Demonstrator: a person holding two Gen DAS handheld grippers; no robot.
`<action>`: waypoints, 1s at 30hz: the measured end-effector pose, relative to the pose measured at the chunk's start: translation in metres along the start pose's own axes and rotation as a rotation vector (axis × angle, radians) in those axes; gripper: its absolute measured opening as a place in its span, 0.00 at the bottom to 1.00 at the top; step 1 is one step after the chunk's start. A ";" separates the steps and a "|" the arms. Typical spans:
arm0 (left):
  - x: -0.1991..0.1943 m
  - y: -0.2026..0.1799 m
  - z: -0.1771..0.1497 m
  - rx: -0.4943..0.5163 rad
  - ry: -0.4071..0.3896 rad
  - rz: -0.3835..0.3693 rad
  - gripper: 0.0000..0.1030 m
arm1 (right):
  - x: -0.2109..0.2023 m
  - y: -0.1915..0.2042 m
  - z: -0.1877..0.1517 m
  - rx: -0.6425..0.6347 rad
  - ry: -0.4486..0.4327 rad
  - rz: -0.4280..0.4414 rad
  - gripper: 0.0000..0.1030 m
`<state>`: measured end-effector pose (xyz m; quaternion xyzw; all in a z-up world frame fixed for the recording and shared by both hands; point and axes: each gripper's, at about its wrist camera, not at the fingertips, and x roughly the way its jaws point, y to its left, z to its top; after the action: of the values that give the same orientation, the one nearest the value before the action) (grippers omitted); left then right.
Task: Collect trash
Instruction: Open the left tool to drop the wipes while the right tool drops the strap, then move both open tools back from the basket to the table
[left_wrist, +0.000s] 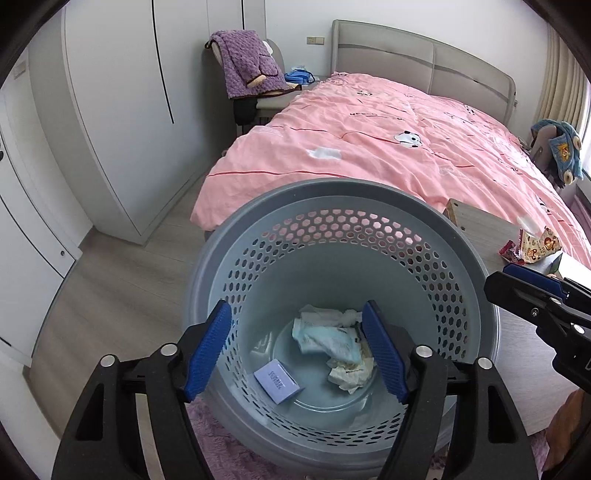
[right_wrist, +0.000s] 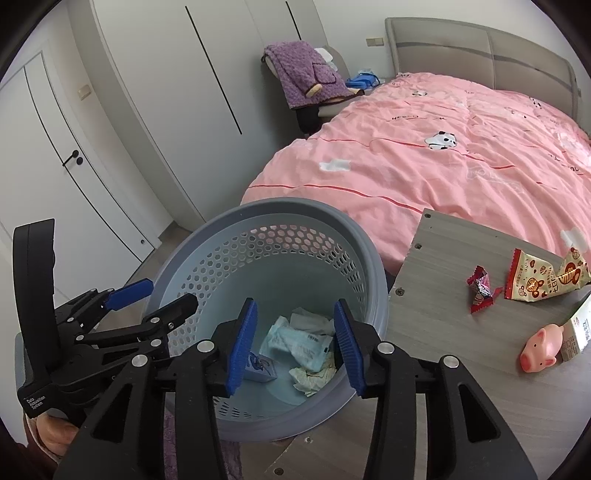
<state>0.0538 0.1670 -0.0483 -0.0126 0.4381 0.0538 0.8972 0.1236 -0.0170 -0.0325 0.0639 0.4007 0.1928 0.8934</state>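
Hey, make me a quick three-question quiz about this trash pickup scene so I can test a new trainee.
1. True or false: the left gripper is holding a piece of trash.
2. Which item lies on the table beside the snack packet? A) red candy wrapper B) spoon C) battery
3. Fill in: the crumpled tissues lie inside the grey ____.

Key: 1 false, both grippers are open and empty, including the right gripper. 2 A, the red candy wrapper. 3 basket.
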 end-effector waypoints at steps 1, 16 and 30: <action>-0.001 0.001 0.000 -0.002 -0.001 0.002 0.70 | -0.001 0.001 0.000 -0.002 -0.003 -0.003 0.44; -0.020 -0.002 -0.004 -0.008 -0.039 0.032 0.73 | -0.016 0.002 -0.008 -0.002 -0.025 -0.038 0.63; -0.028 -0.021 -0.010 0.002 -0.041 0.029 0.73 | -0.039 -0.021 -0.021 0.061 -0.043 -0.137 0.76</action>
<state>0.0314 0.1426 -0.0328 -0.0042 0.4200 0.0667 0.9051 0.0909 -0.0522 -0.0252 0.0674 0.3906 0.1176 0.9105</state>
